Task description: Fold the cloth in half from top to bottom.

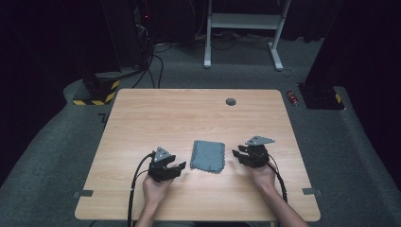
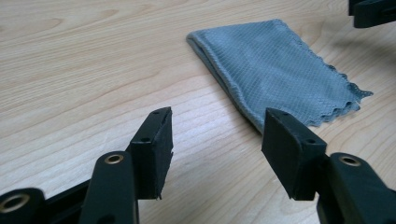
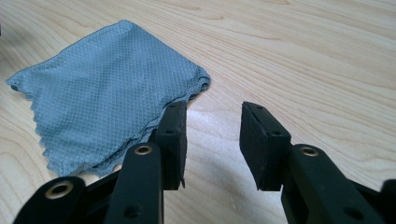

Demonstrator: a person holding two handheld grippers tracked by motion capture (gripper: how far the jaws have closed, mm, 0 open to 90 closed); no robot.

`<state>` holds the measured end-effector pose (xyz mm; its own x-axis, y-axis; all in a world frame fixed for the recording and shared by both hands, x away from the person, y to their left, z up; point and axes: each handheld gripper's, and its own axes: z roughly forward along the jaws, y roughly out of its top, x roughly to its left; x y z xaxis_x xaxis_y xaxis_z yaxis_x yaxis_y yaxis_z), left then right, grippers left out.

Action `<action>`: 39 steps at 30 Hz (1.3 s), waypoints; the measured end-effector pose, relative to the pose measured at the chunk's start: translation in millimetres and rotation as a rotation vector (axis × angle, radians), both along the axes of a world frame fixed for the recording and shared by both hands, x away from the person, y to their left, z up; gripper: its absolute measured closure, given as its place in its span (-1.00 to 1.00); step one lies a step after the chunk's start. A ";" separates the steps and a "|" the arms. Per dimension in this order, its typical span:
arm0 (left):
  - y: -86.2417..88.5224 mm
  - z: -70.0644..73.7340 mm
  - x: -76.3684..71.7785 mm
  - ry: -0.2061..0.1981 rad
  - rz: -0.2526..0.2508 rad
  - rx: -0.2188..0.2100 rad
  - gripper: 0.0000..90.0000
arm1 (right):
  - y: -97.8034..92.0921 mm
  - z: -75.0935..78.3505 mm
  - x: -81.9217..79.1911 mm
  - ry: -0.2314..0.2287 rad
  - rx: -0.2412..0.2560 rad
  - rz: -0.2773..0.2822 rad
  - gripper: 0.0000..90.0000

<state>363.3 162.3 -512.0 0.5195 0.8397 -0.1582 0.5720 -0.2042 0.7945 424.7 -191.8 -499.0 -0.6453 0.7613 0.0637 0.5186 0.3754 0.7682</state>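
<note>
While flat, one cloth [image 1: 208, 156], two claws

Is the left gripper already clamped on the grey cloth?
No: in the left gripper view the left gripper has its jaws spread apart over bare table, and the folded cloth lies just beyond them, ungrasped.

The cloth [image 1: 207, 156] is blue-grey with a fine woven grid texture and a scalloped edge of the same colour. The table [image 1: 189, 113] is pale wood with light brown grain lines. Both grippers, left [image 1: 179, 168] and right [image 1: 236, 153], are black, with brass-coloured rivets and grey plates on top. The floor [image 1: 56, 151] is grey carpet.
</note>
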 end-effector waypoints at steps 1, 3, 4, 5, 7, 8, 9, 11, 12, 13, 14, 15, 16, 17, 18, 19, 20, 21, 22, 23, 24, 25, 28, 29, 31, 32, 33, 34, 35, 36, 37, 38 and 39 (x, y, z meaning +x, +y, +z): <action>2.9 -0.2 -0.5 0.001 0.006 -0.002 -0.03 | -1.5 0.1 -1.2 -0.003 0.004 -0.001 0.37; 4.2 -0.1 -0.9 0.001 0.011 -0.003 -0.03 | -2.9 0.4 -2.5 -0.004 0.004 -0.003 0.37; 7.2 0.0 -1.5 0.001 0.018 -0.002 -0.03 | -5.4 1.0 -5.0 -0.009 0.008 -0.004 0.37; 7.2 0.0 -1.5 0.001 0.018 -0.002 -0.03 | -5.4 1.0 -5.0 -0.009 0.008 -0.004 0.37; 10.0 -0.3 -1.9 0.000 0.024 0.004 -0.03 | -8.0 1.4 -7.6 -0.014 0.010 -0.007 0.37; 12.7 -1.1 -2.4 0.003 0.035 0.010 -0.03 | -10.4 1.1 -10.4 -0.018 0.008 -0.011 0.37; 14.2 -1.7 -2.5 0.002 0.039 0.011 -0.03 | -11.5 0.6 -11.8 -0.017 0.010 -0.013 0.37; 17.1 -2.8 -3.0 0.004 0.049 0.016 -0.03 | -14.1 -0.7 -14.0 -0.020 0.007 -0.014 0.37; 18.3 -3.2 -3.5 0.005 0.053 0.015 -0.03 | -15.1 -1.4 -15.4 -0.017 0.010 -0.018 0.37; 18.3 -3.2 -3.5 0.005 0.053 0.015 -0.04 | -15.1 -1.4 -15.4 -0.017 0.010 -0.018 0.37; 19.6 -3.4 -4.0 0.008 0.055 0.016 -0.04 | -17.6 -3.1 -17.5 -0.019 0.009 -0.020 0.37; 21.5 -3.7 -4.7 0.011 0.062 0.018 -0.04 | -18.1 -4.1 -19.1 -0.014 0.012 -0.026 0.37; 22.6 -3.6 -4.8 0.011 0.064 0.023 -0.04 | -19.1 -5.5 -19.7 -0.019 0.001 -0.023 0.37; 23.3 -3.7 -4.9 0.009 0.068 0.027 -0.04 | -19.3 -6.9 -21.2 -0.018 -0.005 -0.026 0.37; 24.2 -3.8 -5.0 0.007 0.071 0.037 -0.04 | -19.8 -8.3 -22.5 -0.020 -0.011 -0.026 0.37; 24.2 -3.8 -5.0 0.007 0.071 0.037 -0.04 | -19.8 -8.3 -22.5 -0.020 -0.011 -0.026 0.37; 25.9 -4.5 -5.0 0.009 0.080 0.045 -0.04 | -20.8 -10.6 -25.1 -0.013 -0.015 -0.030 0.37; 27.1 -4.9 -4.9 0.010 0.085 0.050 -0.04 | -21.3 -11.6 -26.1 -0.014 -0.016 -0.031 0.37; 28.2 -5.6 -4.8 0.015 0.089 0.048 -0.04 | -22.0 -12.3 -27.1 -0.015 -0.019 -0.032 0.37; 28.2 -5.6 -4.8 0.015 0.089 0.048 -0.04 | -22.7 -12.9 -27.7 -0.017 -0.024 -0.029 0.37; 29.7 -6.1 -4.7 0.017 0.094 0.052 -0.04 | -22.7 -12.9 -27.7 -0.017 -0.024 -0.029 0.37; 31.1 -6.7 -4.5 0.019 0.097 0.055 -0.04 | -23.5 -13.5 -29.7 -0.016 -0.029 -0.031 0.37; 34.8 -8.5 -4.3 0.020 0.115 0.070 -0.04 | -25.0 -14.0 -33.0 -0.016 -0.035 -0.032 0.36; 35.0 -8.6 -4.3 0.019 0.118 0.085 -0.04 | -25.2 -14.3 -34.2 -0.017 -0.041 -0.032 0.36; 34.4 -8.7 -4.3 0.014 0.124 0.115 -0.04 | -25.5 -15.9 -35.9 -0.014 -0.048 -0.028 0.36; 34.3 -8.7 -4.3 0.013 0.125 0.128 -0.04 | -25.7 -16.7 -36.6 -0.013 -0.054 -0.027 0.36; 34.3 -8.7 -4.3 0.013 0.125 0.128 -0.04 | -25.6 -17.4 -37.6 -0.015 -0.060 -0.029 0.36; 34.3 -8.7 -4.4 0.011 0.127 0.135 -0.04 | -25.5 -17.6 -38.7 -0.012 -0.062 -0.032 0.36; 34.5 -8.8 -4.4 0.009 0.128 0.136 -0.04 | -26.0 -17.7 -38.9 -0.019 -0.064 -0.027 0.36; 35.1 -9.5 -4.0 0.011 0.131 0.137 -0.04 | -26.2 -17.3 -39.8 -0.018 -0.064 -0.028 0.36; 35.1 -9.5 -4.0 0.011 0.131 0.137 -0.04 | -26.2 -17.3 -39.8 -0.018 -0.064 -0.028 0.36; 36.3 -10.8 -3.3 0.013 0.138 0.138 -0.04 | -26.8 -17.1 -40.7 -0.016 -0.064 -0.029 0.36; 37.2 -11.6 -2.8 0.016 0.139 0.135 -0.04 | -27.3 -17.4 -40.9 -0.017 -0.065 -0.026 0.36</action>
<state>360.5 199.5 -523.6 0.3958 0.9172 -0.0466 0.6140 -0.2265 0.7561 383.8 -219.1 -516.4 -0.6257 0.7801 0.0030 0.5164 0.4113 0.7511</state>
